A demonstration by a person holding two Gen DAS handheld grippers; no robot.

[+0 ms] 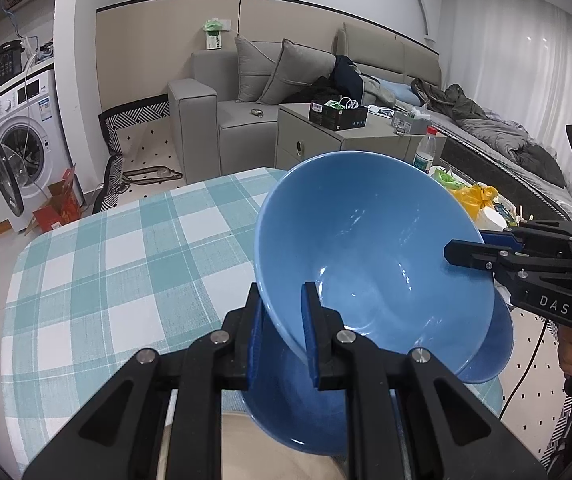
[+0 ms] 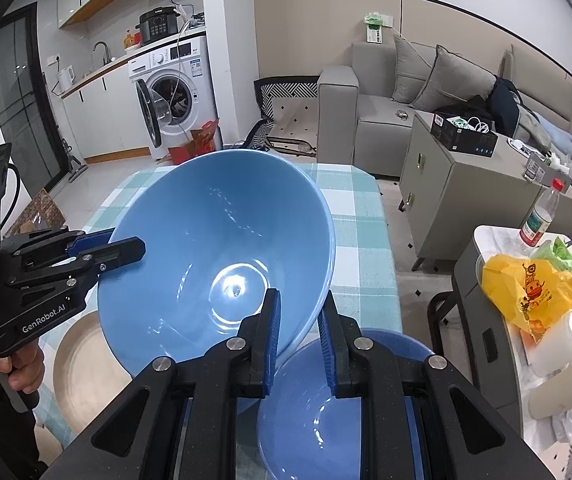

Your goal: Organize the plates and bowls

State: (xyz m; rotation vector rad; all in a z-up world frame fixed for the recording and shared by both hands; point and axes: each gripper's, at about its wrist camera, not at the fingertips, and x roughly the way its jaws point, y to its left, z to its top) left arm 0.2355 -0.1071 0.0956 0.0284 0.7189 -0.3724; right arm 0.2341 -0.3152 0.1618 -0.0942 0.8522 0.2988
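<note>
We hold one large blue bowl between both tools, tilted, lifted above the table with the checked cloth. Its open side faces the cameras.

Left gripper: pinching the bowl's rim, one blue-padded finger inside the wall, the other outside. In the right wrist view the same tool comes in from the left edge, its upper finger lying over the rim.

Right gripper: also pinching the rim, one finger inside the bowl, one outside. From the left wrist view it enters from the right, fingers either side of the far rim.

Below the held bowl: a second blue bowl sits upright on the cloth, directly under the right tool; the left view shows it too, beneath the tilted one. We cannot tell whether the two bowls touch.

A beige plate lies flat on the cloth, beside the lower bowl, under the held bowl's left side.

Off the table: washing machine with its door open, grey sofa, side cabinet.
</note>
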